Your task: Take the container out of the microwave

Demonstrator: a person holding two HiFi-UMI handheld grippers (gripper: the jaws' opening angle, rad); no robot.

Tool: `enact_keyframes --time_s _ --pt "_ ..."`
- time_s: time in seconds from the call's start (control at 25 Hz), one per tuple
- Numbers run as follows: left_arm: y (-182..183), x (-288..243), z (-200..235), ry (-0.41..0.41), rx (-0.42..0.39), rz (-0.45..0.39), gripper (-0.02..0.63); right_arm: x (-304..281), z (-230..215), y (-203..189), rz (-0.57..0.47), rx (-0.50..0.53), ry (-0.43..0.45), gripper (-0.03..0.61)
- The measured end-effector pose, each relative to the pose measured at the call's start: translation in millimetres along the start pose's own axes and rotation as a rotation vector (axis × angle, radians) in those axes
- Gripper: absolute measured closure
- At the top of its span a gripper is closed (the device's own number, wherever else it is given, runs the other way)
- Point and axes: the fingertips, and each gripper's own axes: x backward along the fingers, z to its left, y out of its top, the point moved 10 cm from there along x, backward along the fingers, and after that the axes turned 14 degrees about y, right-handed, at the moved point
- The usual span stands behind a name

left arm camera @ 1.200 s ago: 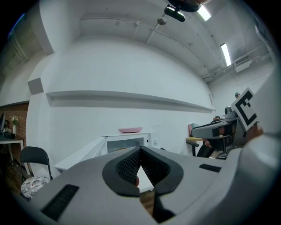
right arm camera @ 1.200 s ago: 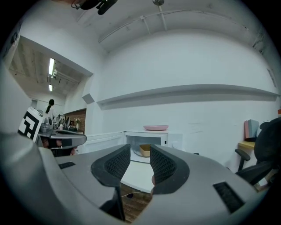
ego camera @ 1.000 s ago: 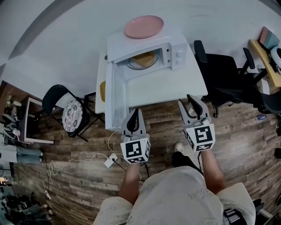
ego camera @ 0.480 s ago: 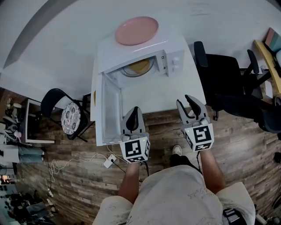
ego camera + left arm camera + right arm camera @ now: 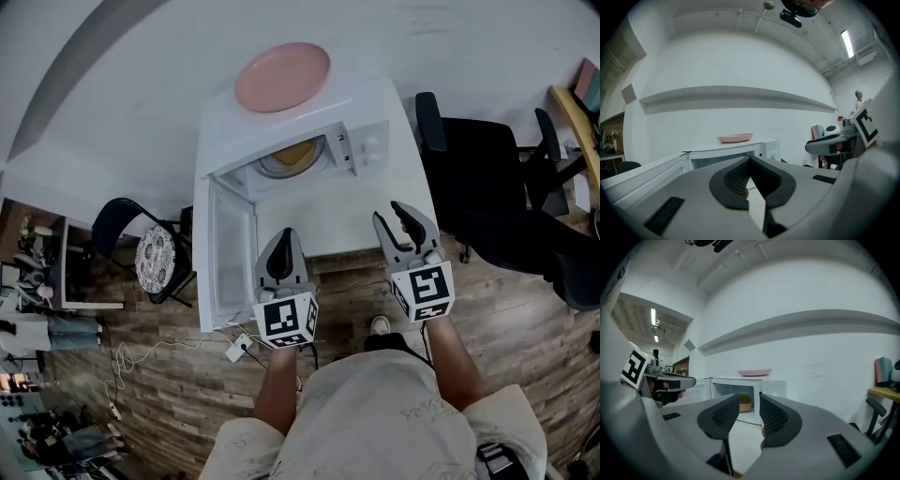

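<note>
Approach step, as judged. Before the microwave (image 5: pixel 370 105), left gripper (image 5: pixel 284 247) is held pressed together, right gripper (image 5: pixel 403 217) slightly spread, both empty. Door (image 5: pixel 230 264) is swung open. Container (image 5: pixel 292 153) is seen inside the microwave; a reach-in is needed next.

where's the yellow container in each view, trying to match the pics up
Head view: the container sits upper centre, inside the open microwave.
Left gripper view: not visible; the jaws cover most of the cavity.
Right gripper view: centre, in the cavity, seen through the gap between the jaws.
Shared landmark: the pink plate on top of the microwave, in all three views.
</note>
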Motion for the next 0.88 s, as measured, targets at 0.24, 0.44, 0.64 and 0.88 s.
enact_keyframes --time_s 0.24,0.44,0.64,0.88 --pt "4.7 -16.8 -6.1 0.014 0.001 -0.008 0.606 -10.8 -20.0 5.3 -0.010 0.007 0.010 0.430" --pt "9.4 -25.4 -5.8 0.028 0.002 -0.019 0.607 -22.0 -26.7 9.2 -0.012 0.017 0.025 0.430" --pt "7.6 -28.8 6.5 0.049 0.003 -0.011 0.607 -35.3 -24.7 12.5 -0.011 0.021 0.040 0.430" --pt "-2.6 -46.9 28.0 0.047 0.035 -0.012 0.607 -69.4 -11.4 14.6 0.015 0.050 0.068 0.430"
